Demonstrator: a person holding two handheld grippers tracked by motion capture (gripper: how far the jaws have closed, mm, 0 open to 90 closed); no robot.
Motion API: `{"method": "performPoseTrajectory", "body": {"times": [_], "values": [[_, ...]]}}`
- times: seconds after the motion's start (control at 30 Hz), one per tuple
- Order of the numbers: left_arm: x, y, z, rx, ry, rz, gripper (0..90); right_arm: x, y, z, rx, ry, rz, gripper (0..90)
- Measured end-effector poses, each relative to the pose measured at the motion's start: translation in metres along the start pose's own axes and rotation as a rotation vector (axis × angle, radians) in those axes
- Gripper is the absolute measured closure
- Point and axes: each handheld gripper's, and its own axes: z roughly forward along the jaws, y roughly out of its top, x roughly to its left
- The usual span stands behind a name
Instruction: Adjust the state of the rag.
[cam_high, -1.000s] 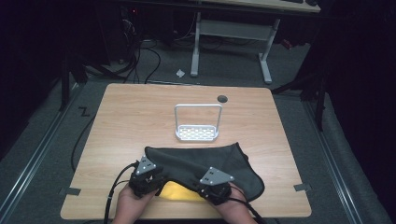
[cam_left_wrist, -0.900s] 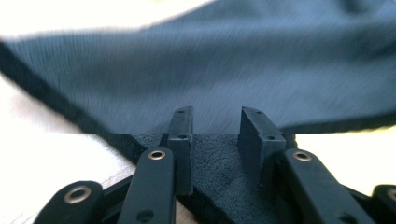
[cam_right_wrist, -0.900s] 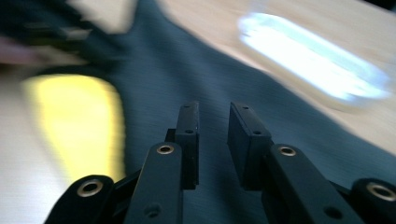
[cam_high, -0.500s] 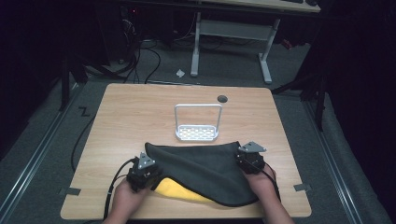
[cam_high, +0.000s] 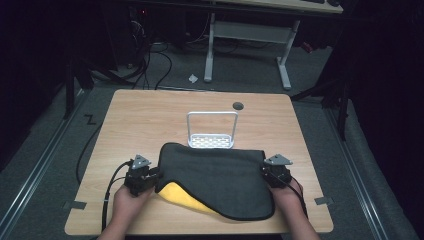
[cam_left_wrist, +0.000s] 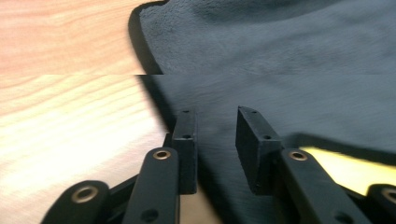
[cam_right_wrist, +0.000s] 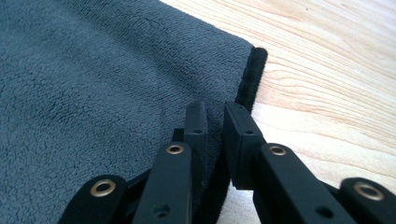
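A dark grey cloth (cam_high: 215, 170) with a yellow underside (cam_high: 175, 192) lies spread on the front half of the wooden table (cam_high: 150, 115). My left gripper (cam_high: 154, 175) sits at the cloth's left edge. In the left gripper view its jaws (cam_left_wrist: 217, 116) stand apart over the cloth (cam_left_wrist: 280, 56), having just opened a little, and the pads press on nothing. My right gripper (cam_high: 266, 172) is at the cloth's right edge. Its jaws (cam_right_wrist: 215, 109) have just been closing and pinch the cloth's black hem (cam_right_wrist: 250, 79).
A small white wire rack (cam_high: 212, 141) stands just behind the cloth's far edge. A dark round hole (cam_high: 238, 105) lies near the table's back edge. Bare wood shows at the back and along both sides. Cables trail off the left front.
The right gripper has swung from the front middle out to the right with the cloth's edge, spreading the cloth wide. The left gripper has shifted slightly at the left edge. Less yellow shows.
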Motion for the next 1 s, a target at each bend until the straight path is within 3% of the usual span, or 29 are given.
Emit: {"method": "performPoseTrajectory", "body": {"times": [0.1,0.17,0.23,0.33,0.37,0.4,0.47,0.57,0.73,0.83,0.93,1.0], "values": [[-0.009,0.003,-0.008,-0.027,-0.059,-0.029,82.6,0.0,-0.001,-0.001,-0.005,0.005,0.005,80.5],[-0.018,0.006,-0.006,-0.024,-0.089,-0.036,83.0,-0.001,-0.001,0.0,-0.007,0.011,0.012,80.6],[-0.025,0.008,0.001,0.008,-0.095,-0.019,74.5,-0.001,-0.001,0.0,-0.007,0.009,0.011,80.5],[-0.028,0.005,0.011,0.068,-0.099,-0.032,55.4,-0.001,-0.002,0.0,-0.009,0.008,0.003,80.5],[-0.029,0.002,0.011,0.077,-0.088,-0.023,59.0,-0.001,-0.002,0.0,-0.01,0.008,0.003,80.5],[-0.032,0.0,0.01,0.082,-0.075,-0.005,71.4,0.0,-0.002,0.0,-0.01,0.007,0.0,80.5],[-0.036,-0.006,0.004,0.077,-0.064,0.017,81.3,0.0,-0.002,0.0,-0.008,0.002,-0.006,80.5],[-0.039,-0.019,-0.012,0.062,-0.067,0.012,83.7,0.001,-0.002,0.0,-0.011,-0.001,-0.015,80.5],[-0.039,-0.043,-0.043,0.048,-0.079,-0.05,77.3,0.0,-0.003,-0.001,-0.016,0.008,-0.01,80.3],[-0.041,-0.051,-0.06,0.02,-0.076,-0.059,74.3,0.0,-0.004,-0.001,-0.018,0.009,-0.01,80.0],[-0.043,-0.053,-0.073,-0.019,-0.108,-0.118,63.3,0.0,-0.004,-0.001,-0.016,0.006,-0.012,79.7],[-0.044,-0.047,-0.079,-0.06,-0.119,-0.111,62.9,0.0,-0.004,-0.001,-0.017,0.007,-0.01,78.8]]}}
